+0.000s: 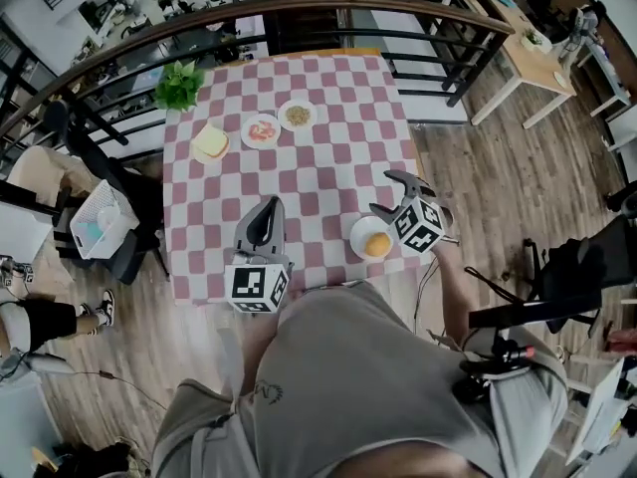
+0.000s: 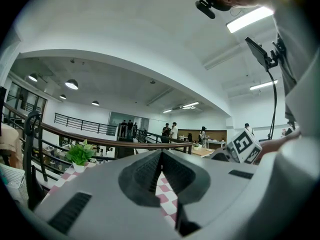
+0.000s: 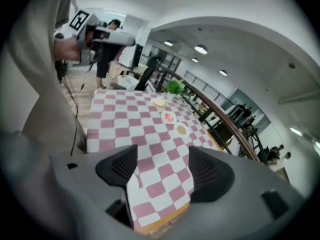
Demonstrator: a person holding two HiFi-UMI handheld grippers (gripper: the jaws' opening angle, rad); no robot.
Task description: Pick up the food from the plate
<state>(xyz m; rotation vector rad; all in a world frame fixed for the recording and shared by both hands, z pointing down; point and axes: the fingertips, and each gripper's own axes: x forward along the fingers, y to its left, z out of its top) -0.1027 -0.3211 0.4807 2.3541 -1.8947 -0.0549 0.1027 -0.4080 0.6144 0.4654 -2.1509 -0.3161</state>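
Checkered table (image 1: 328,167) holds food (image 1: 377,244) just beside right gripper (image 1: 386,193).

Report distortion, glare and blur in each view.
Head view: fisheye bends the brown curved handrail; light even. Left gripper view: the bright ceiling strip light glares; the shut grey left gripper looms soft. Right gripper view: black corners; open grey right gripper slightly blurred.

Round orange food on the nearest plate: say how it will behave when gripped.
The round orange food looks domed and bun-like, so it is probably soft and light; a hard squeeze may dent it. Its rounded shape might roll on the white plate if nudged.
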